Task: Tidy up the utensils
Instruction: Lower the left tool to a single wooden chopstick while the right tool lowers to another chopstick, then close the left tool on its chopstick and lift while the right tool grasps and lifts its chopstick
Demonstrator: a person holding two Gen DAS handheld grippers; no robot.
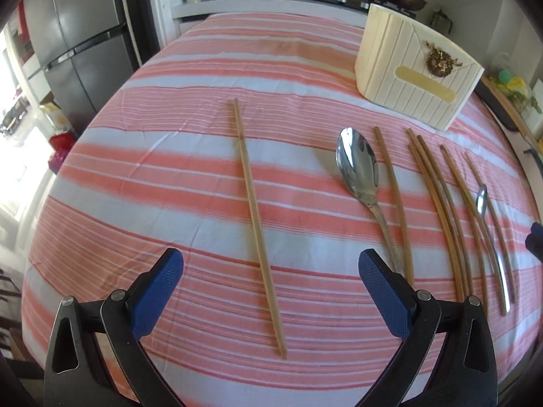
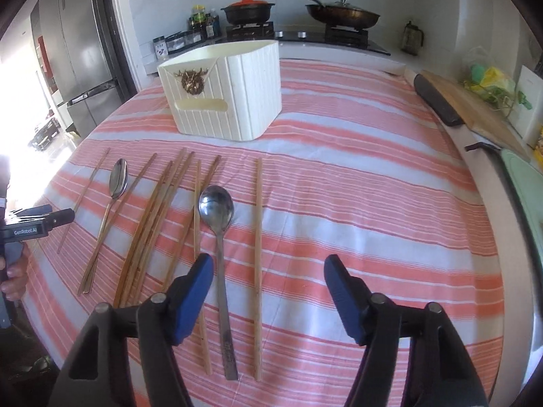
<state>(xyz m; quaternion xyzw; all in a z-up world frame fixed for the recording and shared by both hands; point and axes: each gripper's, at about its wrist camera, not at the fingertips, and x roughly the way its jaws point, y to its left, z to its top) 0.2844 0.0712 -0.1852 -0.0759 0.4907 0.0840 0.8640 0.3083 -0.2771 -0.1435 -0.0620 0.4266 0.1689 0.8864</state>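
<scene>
The left gripper [image 1: 270, 290] stands with jaws spread wide and empty above the striped cloth [image 1: 190, 183], a lone chopstick [image 1: 256, 224] lying between them on the cloth. The right gripper [image 2: 268, 285] is likewise released, gripping nothing; a spoon [image 2: 219, 237] and another chopstick [image 2: 258, 257] lie under its gap. Further left lie a bundle of chopsticks [image 2: 152, 224] and a second spoon [image 2: 115, 186]. Beyond stands the cream holder [image 2: 234, 91].

A steel refrigerator [image 2: 81, 64] is seen at left. On the stove [image 2: 305, 35], a black pot [image 2: 247, 12] and lidded pan [image 2: 342, 13] are set; apparently a cutting board [image 2: 475, 108] lies right.
</scene>
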